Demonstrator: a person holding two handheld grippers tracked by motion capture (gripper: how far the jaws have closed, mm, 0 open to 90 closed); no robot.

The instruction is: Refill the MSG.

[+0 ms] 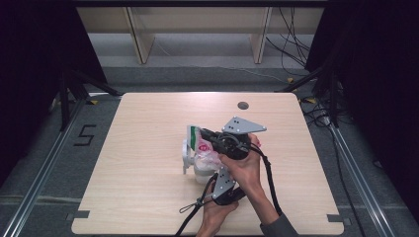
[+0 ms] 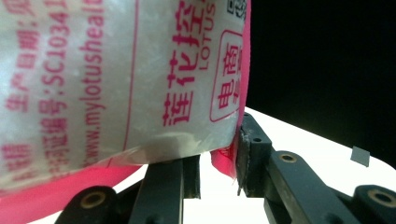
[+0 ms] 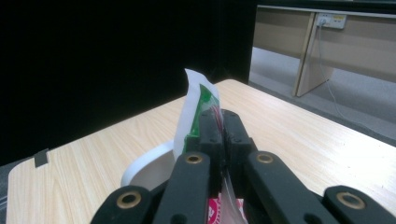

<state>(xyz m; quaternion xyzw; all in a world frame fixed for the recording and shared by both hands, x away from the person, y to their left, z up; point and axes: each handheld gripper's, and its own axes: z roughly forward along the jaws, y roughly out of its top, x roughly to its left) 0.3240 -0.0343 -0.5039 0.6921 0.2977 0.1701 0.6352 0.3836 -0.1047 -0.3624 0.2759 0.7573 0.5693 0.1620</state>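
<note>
**Bag held between two grippers over a white cup**

Bag (image 1: 201,148) of white granules, printed in pink and green, sits near the middle of the wooden table (image 1: 148,197), held up above a white cup (image 1: 190,160) whose rim and handle show just beside it in the high view. The right gripper (image 1: 205,133) reaches in from the right, its jaws pressed together on the bag's top edge; in the right gripper view the green-and-white corner of the bag (image 3: 198,107) stands up just past the closed jaw tips, with the cup's white rim (image 3: 144,163) below and to the left. The left gripper (image 1: 217,173) comes up from the near side, and in the left gripper view its jaws clamp the lower pink seam of the bag (image 2: 121,84), one pad pressing the seam from the right and the other from beneath. Both of the person's hands are close together, the right hand (image 1: 244,165) lying over the left hand (image 1: 215,215). Black cables trail from the grippers toward the table's near edge.
</note>
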